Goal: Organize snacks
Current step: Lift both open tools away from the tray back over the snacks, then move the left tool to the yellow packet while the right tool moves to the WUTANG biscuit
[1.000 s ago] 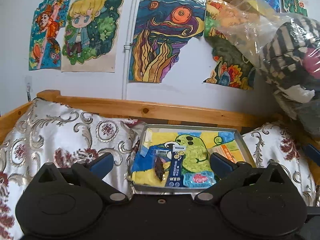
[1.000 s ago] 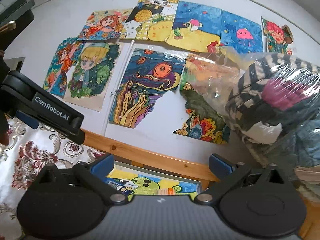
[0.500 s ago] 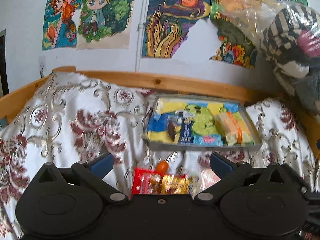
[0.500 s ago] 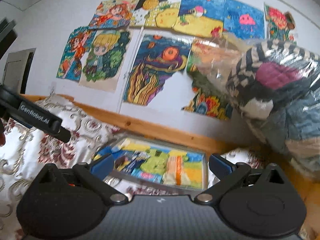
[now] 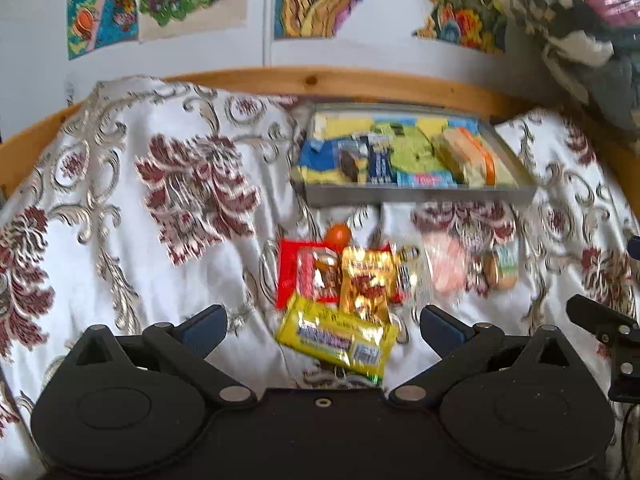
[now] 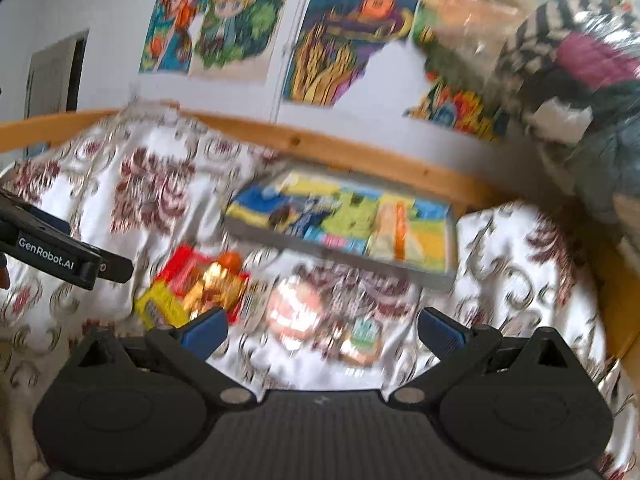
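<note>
Two views: left wrist view sharp, right wrist view blurred
Left gripper (image 5: 323, 330): jaws spread, empty
Right gripper (image 6: 322, 330): jaws spread, empty
Snacks: yellow packet (image 5: 337, 338), gold packet (image 5: 365, 280) on bedspread (image 5: 120, 216)
Tray (image 5: 416, 195): behind them, holding packets

both views have tipped downward: the wall drawings (image 5: 304, 0) have slid to the top edge, and a pile of loose snacks on the bed, a yellow packet (image 5: 340, 338) nearest the left tool (image 5: 323, 322), has come into sight below the tray (image 5: 416, 196).
</note>
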`<state>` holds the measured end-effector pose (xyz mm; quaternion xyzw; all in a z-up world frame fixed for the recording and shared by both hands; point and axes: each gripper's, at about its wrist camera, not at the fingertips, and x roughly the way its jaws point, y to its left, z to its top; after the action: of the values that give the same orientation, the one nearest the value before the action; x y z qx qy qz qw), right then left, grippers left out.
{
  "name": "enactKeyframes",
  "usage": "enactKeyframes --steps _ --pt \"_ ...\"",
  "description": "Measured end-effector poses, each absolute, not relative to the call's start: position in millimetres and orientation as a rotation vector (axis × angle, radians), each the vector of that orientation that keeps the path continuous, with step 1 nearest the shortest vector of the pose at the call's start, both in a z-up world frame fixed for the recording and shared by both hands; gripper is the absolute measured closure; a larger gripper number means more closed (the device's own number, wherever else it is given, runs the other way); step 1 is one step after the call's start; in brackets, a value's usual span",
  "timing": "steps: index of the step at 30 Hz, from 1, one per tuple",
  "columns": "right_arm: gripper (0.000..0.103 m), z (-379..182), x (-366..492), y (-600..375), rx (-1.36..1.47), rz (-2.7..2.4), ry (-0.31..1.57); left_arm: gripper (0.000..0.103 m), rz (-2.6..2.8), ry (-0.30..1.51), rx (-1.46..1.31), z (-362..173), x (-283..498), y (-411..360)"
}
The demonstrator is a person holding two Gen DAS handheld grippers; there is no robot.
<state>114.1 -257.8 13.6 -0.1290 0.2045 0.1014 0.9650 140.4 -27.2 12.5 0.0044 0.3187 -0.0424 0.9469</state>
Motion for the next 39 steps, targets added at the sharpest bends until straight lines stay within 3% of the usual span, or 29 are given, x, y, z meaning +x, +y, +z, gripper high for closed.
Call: enactKeyframes --steps 16,39 --pt "0.0 -18 148 -248 -0.307 0.202 0.676 0.001 -0.176 0.839 -0.045 -39 168 -34" --pt "0.0 -39 187 -239 -0.385 0.209 0.766 0.001 -0.068 0.965 -0.383 -70 222 -21"
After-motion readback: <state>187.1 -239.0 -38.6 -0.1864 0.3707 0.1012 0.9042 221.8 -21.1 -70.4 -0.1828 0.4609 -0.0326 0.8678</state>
